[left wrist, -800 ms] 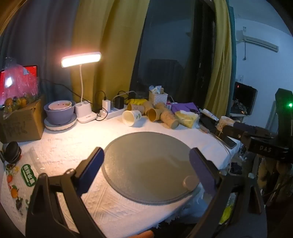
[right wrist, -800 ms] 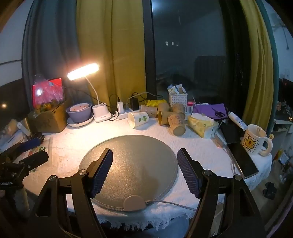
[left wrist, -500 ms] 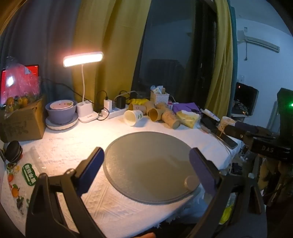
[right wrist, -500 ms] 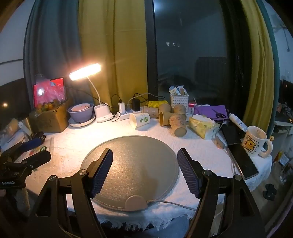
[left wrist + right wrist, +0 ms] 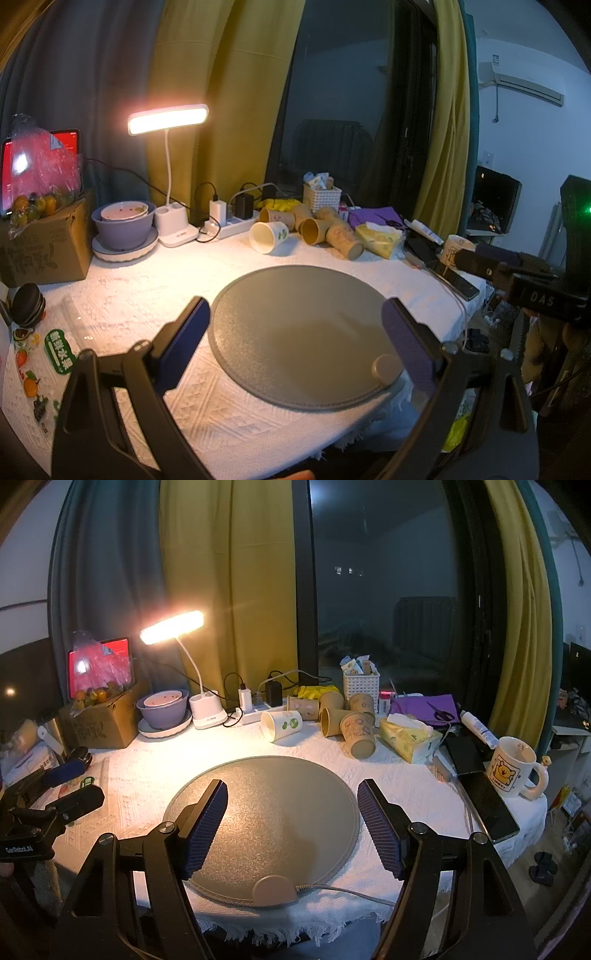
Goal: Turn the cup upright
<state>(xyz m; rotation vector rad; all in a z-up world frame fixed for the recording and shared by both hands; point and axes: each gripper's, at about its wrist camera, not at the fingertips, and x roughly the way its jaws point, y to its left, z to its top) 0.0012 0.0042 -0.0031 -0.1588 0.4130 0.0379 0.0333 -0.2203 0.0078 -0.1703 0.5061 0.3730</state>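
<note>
A white paper cup with a green print (image 5: 269, 235) (image 5: 282, 725) lies on its side at the back of the table, mouth toward the front left. Several brown paper cups (image 5: 334, 234) (image 5: 351, 723) lie tipped beside it on the right. My left gripper (image 5: 295, 345) is open and empty, over the front of the round grey mat (image 5: 303, 336). My right gripper (image 5: 291, 829) is open and empty over the same mat (image 5: 266, 812). Both are well short of the cups. The right gripper also shows at the right in the left wrist view (image 5: 517, 277).
A lit desk lamp (image 5: 207, 709), a purple bowl on a plate (image 5: 162, 710), a power strip (image 5: 255, 712) and a cardboard box (image 5: 99, 720) line the back left. A tissue pack (image 5: 408, 736), phones (image 5: 487, 805) and a bear mug (image 5: 511, 766) sit at the right.
Both grippers have drifted slightly; the scene shifts a little in each view. Nothing on the table has moved.
</note>
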